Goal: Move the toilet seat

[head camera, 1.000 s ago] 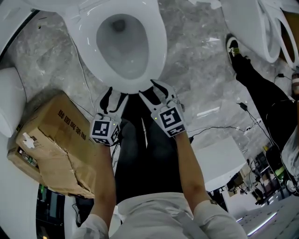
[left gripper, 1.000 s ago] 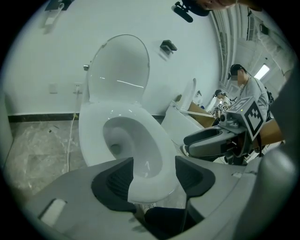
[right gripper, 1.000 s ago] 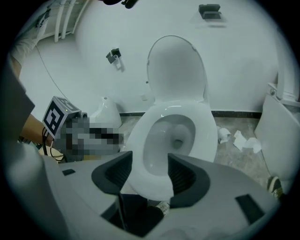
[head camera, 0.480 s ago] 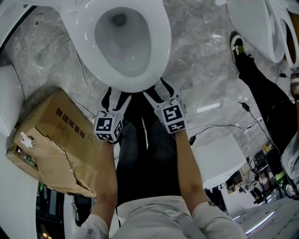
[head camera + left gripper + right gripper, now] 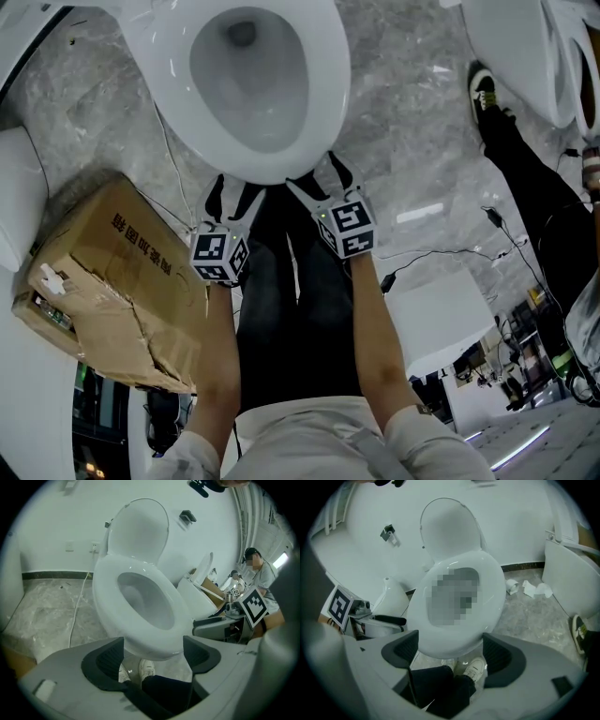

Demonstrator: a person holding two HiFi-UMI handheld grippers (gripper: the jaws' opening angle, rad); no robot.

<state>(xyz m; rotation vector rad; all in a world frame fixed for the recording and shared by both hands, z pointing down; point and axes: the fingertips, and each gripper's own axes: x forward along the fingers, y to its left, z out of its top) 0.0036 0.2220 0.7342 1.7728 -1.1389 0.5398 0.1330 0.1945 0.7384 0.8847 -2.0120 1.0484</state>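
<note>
I hold two tongs, one in each hand, and each carries one cube with black-and-white square markers. My left tongs [image 5: 234, 192] and right tongs [image 5: 319, 180] sit side by side, angled downward at the front of the one white oval plastic toilet seat [image 5: 323, 84]. Both tongs have just been opening and now stand spread wide. In each gripper view the seat's front rim shows in the gap, with the dark pads clear of it. The seat lies down on the bowl, and its one white lid [image 5: 140, 527] stands raised behind it. My bare forearms reach forward and down, close together, over my black trousers [image 5: 291, 300].

One dented brown cardboard box [image 5: 112, 281] lies on the grey marbled floor [image 5: 403, 122] to my left. It bears a row of black Chinese characters that I can't read with confidence. A second white toilet [image 5: 511, 47] stands at the upper right, beside another person's black-trousered leg [image 5: 525, 178].
</note>
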